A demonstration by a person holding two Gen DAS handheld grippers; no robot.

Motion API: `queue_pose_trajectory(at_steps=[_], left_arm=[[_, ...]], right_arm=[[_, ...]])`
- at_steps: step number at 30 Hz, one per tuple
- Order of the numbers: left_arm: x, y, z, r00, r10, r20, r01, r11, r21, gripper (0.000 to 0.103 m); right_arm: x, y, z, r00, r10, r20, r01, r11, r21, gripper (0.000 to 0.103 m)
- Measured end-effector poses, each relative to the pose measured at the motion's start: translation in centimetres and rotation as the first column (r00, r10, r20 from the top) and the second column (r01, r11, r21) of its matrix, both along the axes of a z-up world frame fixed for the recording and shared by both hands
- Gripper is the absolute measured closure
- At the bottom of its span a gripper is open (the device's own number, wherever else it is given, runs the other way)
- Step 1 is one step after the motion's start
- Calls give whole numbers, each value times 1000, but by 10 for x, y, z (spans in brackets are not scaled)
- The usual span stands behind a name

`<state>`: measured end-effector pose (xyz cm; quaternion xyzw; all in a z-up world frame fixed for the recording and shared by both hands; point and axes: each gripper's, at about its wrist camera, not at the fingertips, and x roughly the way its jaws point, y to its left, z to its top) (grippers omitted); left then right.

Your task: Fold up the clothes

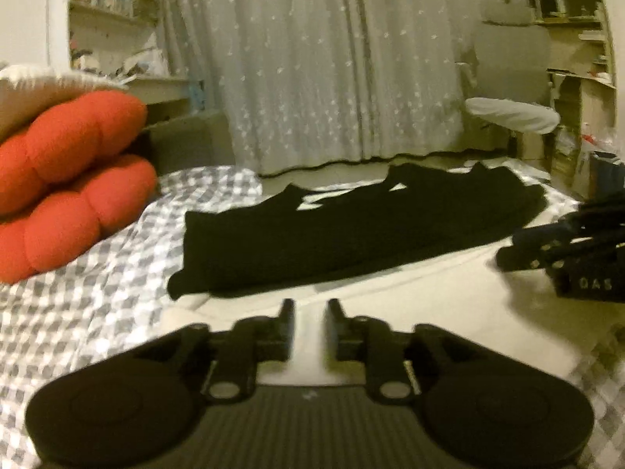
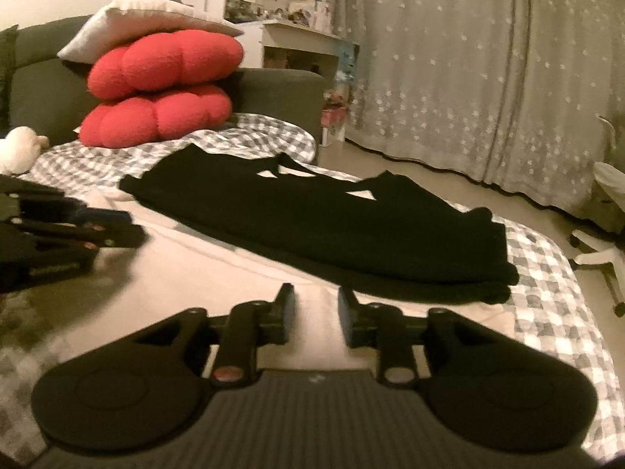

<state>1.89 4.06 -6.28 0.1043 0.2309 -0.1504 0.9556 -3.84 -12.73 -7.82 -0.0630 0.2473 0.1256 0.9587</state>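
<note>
A bed (image 2: pixel 547 293) carried everything. A grey-and-white checked cover (image 1: pixel 97 273) was spread over it, and a plain cream sheet (image 2: pixel 195 265) lay across the near middle. On the sheet, toward twelve o'clock from the cameras, a black garment (image 2: pixel 312 219) lay flat, folded into a broad band with pale patches showing along its far edge. At ten o'clock, two red puffy cushions (image 2: pixel 156 90) were stacked on the checked cover, with a pale pillow (image 2: pixel 144 19) on top. A small white plush thing (image 2: pixel 19 148) sat at nine o'clock in the right wrist view.

Garment (image 2: pixel 312 219) flat on bed (image 2: pixel 547 312) (cushions (image 2: pixel 156 90) stacked behind).
</note>
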Motion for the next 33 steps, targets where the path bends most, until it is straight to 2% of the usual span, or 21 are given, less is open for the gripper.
queue_pose_trajectory(at_steps=[2, 5, 9, 15, 17, 21, 23, 27, 33], left_arm=[[-3, -3, 0, 998, -55, -6, 55, 998, -8, 72], [-2, -8, -5, 996, -78, -36, 80, 996, 47, 72], [-4, 12, -4, 999, -25, -29, 27, 998, 60, 70], [-6, 62, 1, 995, 88, -38, -89, 996, -12, 67], [-9, 67, 4, 993, 110, -36, -111, 993, -25, 71], [-13, 55, 9, 998, 57, -23, -58, 998, -29, 71], [-12, 44, 7, 999, 36, -21, -36, 999, 6, 71], [-2, 39, -2, 997, 69, -37, -67, 996, 67, 70], [-7, 54, 6, 994, 96, -54, -96, 995, 3, 70]], right_arm=[[-4, 5, 1, 999, 33, 1, -33, 999, 3, 68], [-4, 8, -3, 998, 50, -27, -51, 999, -20, 68], [-3, -10, -6, 999, 17, -33, -18, 1000, -16, 64], [-12, -52, -4, 995, -96, -36, 96, 995, 11, 64], [-15, -60, -1, 991, -129, -39, 131, 991, 30, 64], [-20, -54, 4, 993, -115, -39, 117, 992, 55, 64], [-19, -46, 5, 995, -97, -36, 98, 994, 37, 64], [-14, -49, -1, 992, -116, -57, 117, 993, 8, 64], [-19, -61, 5, 988, -140, -61, 142, 989, 30, 64]])
